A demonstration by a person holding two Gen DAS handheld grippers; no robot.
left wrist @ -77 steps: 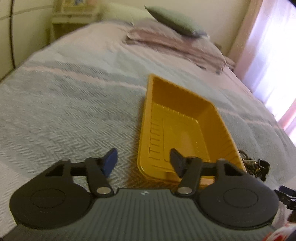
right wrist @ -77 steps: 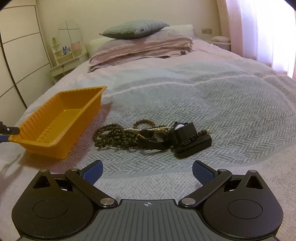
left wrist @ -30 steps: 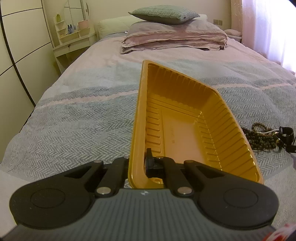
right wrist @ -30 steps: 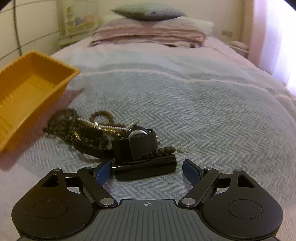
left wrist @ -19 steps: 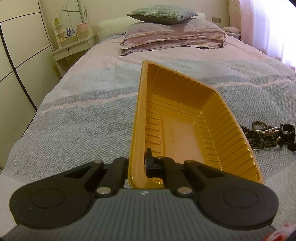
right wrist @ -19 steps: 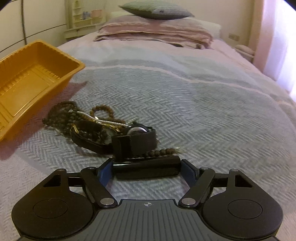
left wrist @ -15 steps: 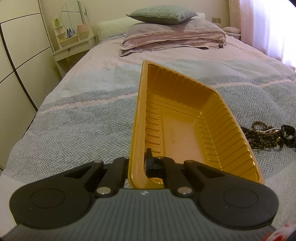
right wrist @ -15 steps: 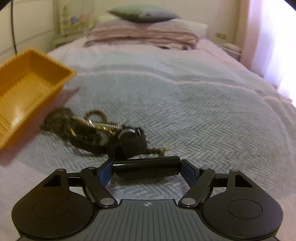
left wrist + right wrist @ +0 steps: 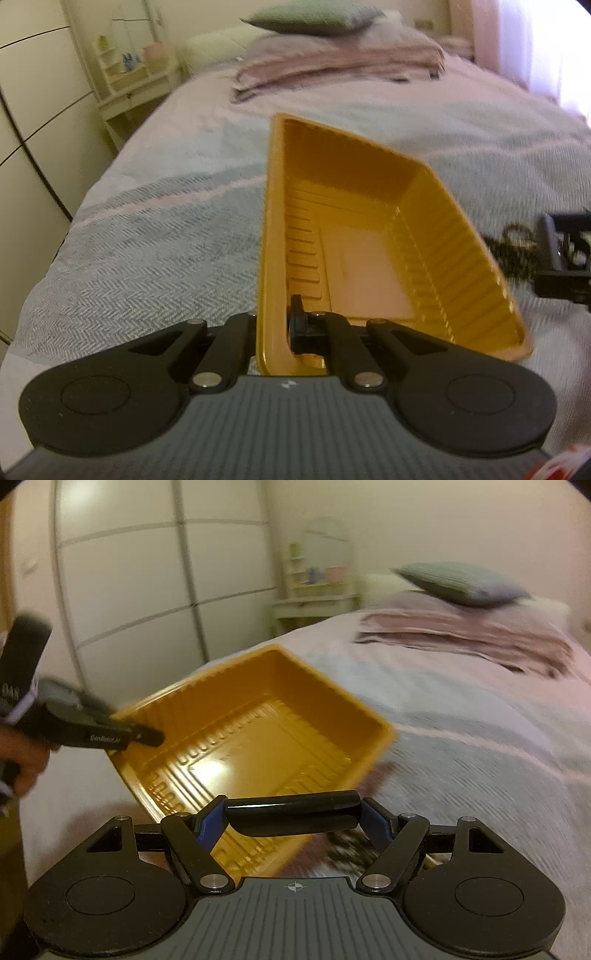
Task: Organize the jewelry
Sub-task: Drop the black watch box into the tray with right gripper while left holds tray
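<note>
Left wrist view: the left gripper (image 9: 273,332) is clamped on the near wall of the orange tray (image 9: 369,236), one finger outside the rim and one inside, just as it was a second ago. What differs is the tray's setting: it is now tilted up off the bedspread (image 9: 155,236), and the view is more blurred. At 3 o'clock the right gripper (image 9: 565,254) now cuts into the frame, covering part of the bead pile (image 9: 513,251), which earlier lay in plain sight beside the tray.

Right wrist view: the right gripper (image 9: 291,814) holds a black tube-shaped case (image 9: 291,812) crosswise, its blue-padded fingers pressing on the two ends. Half a second ago the case was just coming off the bedspread with the watch and beads right behind it; now it hangs above the tray's near edge, with the tray (image 9: 251,738) filling the view from 9 to 12 o'clock. The left gripper (image 9: 92,731) shows at 9 o'clock on the tray's wall. A dark blur of beads (image 9: 347,845) sits under the case at 5 o'clock.

The change suggests the first piece is about to go into the tray, which looks empty so far.
</note>
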